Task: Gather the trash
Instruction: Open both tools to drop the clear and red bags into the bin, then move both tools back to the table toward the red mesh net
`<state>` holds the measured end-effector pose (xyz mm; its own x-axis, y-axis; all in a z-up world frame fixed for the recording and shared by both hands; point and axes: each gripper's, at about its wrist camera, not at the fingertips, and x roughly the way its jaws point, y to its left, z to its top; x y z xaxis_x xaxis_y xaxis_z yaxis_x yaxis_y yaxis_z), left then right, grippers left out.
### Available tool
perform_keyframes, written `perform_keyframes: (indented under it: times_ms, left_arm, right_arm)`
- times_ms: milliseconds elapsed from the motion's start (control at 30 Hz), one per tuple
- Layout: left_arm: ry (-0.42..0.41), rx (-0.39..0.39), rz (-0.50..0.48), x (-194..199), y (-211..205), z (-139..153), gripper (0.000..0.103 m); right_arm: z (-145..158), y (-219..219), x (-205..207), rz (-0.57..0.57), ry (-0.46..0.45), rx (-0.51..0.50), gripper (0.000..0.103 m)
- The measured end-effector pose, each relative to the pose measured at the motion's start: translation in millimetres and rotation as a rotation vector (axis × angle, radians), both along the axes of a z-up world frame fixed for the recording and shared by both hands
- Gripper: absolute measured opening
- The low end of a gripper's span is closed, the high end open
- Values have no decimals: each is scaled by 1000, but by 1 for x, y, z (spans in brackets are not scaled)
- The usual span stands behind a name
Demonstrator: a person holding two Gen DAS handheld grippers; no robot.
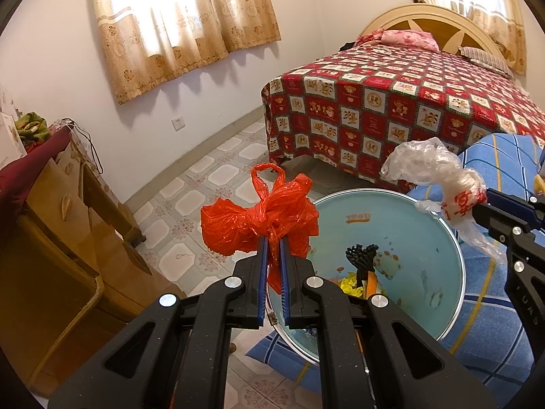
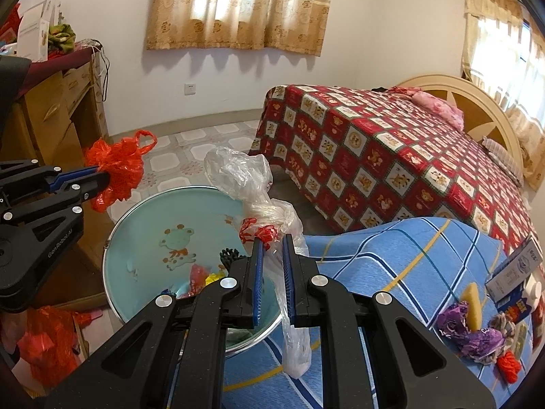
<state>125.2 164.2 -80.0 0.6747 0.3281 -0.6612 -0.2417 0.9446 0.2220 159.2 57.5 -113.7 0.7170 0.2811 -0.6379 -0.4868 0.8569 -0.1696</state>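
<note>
glossy crinkled plastic bags, cloth bedspread

Sunlit curtained windows, white walls, patterned tile floor, a bed (red checked cover), wooden dresser.

wrist views angled down, sharing bin

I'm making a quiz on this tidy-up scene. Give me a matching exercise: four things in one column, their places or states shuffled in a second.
Things:
1. red plastic bag
2. clear plastic bag
3. pale blue bin
4. purple wrapper

Places or states:
A. lying on the blue checked cloth
B. gripped in the right tongs
C. open, with scraps at the bottom
D. gripped in the left tongs

Pairs: 1-D, 2-B, 3-C, 4-A
</note>
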Motion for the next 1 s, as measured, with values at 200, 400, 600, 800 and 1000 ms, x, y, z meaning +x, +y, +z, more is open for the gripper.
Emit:
perform_keyframes:
  times_ms: [200,400,600,800,1000]
  left_arm:
    - [6,-17,-5,3,-3,-4,12]
    - [10,-23,-20,3,-7,-9,39]
    - [5,-28,-12,2,-8,-9,72]
    - [14,-38,-36,1,-17,-10,78]
    - [44,-51,-98,4,-49,-16,78]
  right_arm:
    - [-3,-2,2,13,12,15,13]
    - [-4,-4,4,17,24,47,33]
    - [-2,-8,2,4,18,60,43]
    - [2,-29,-10,-29,-2,57,52]
    - [10,-88,-27,-118,-20,73,54]
